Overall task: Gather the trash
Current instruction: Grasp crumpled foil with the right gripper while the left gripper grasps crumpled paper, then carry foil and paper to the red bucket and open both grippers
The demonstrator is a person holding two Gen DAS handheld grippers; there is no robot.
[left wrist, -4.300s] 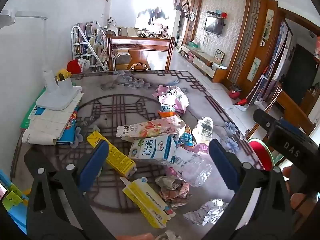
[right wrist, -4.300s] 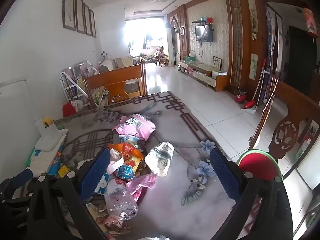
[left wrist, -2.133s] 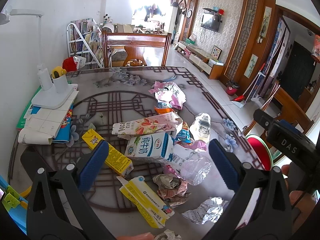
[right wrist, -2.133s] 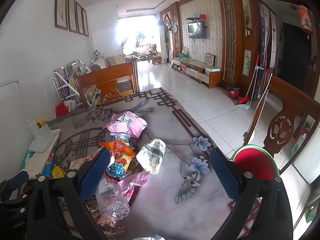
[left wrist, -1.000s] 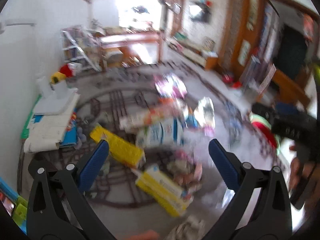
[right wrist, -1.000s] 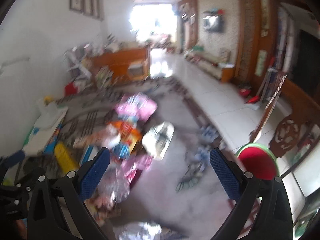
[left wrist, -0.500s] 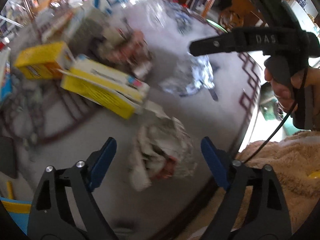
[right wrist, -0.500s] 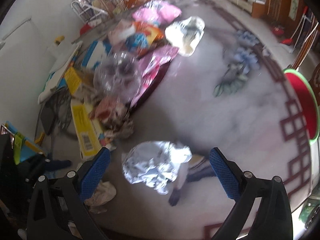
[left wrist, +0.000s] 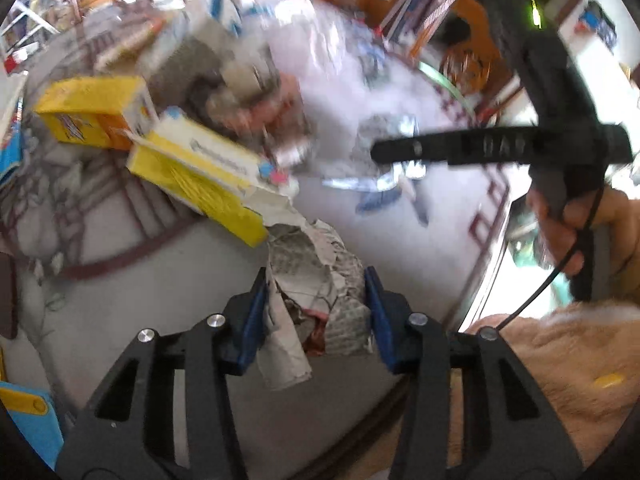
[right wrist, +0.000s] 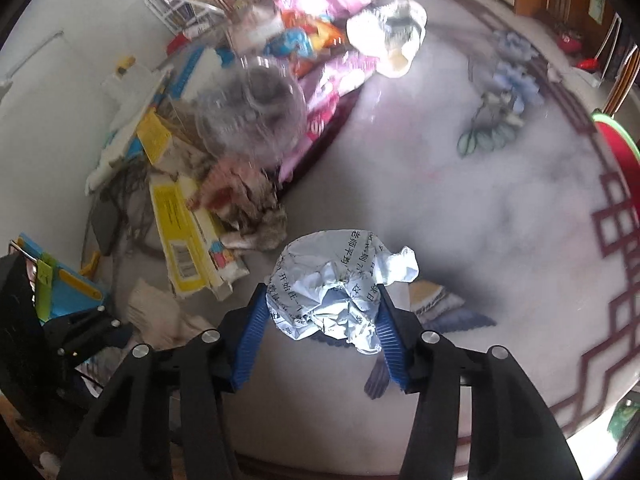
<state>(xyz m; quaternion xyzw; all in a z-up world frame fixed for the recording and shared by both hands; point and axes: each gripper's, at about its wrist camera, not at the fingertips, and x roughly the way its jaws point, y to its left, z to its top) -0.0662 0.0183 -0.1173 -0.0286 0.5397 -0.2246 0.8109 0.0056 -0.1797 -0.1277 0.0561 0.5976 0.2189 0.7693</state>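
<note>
A crumpled newspaper ball [left wrist: 308, 264] lies near the table's front edge. My left gripper [left wrist: 316, 312] points down over it, its jaws closing, with both blue pads against the paper's sides. In the right wrist view a crumpled silver foil wrapper [right wrist: 336, 276] with printed text sits between the blue pads of my right gripper [right wrist: 322, 328]. Those jaws are closing too, and they touch the foil on both sides. A person's hand [left wrist: 560, 224] holds the right tool's black handle at the right of the left wrist view.
Beyond both grippers lies a heap of trash: yellow cartons [left wrist: 192, 172], a clear plastic bottle [right wrist: 252, 108], pink bags [right wrist: 332, 76] and a white cup [right wrist: 392, 36]. A red stool [right wrist: 620, 160] stands past the table's right edge. Blue and yellow items [right wrist: 64, 292] lie at the left.
Both grippers tilted down and dropped toward the table. The left jaws narrowed onto the newspaper ball, and the right jaws narrowed onto the foil wrapper.
</note>
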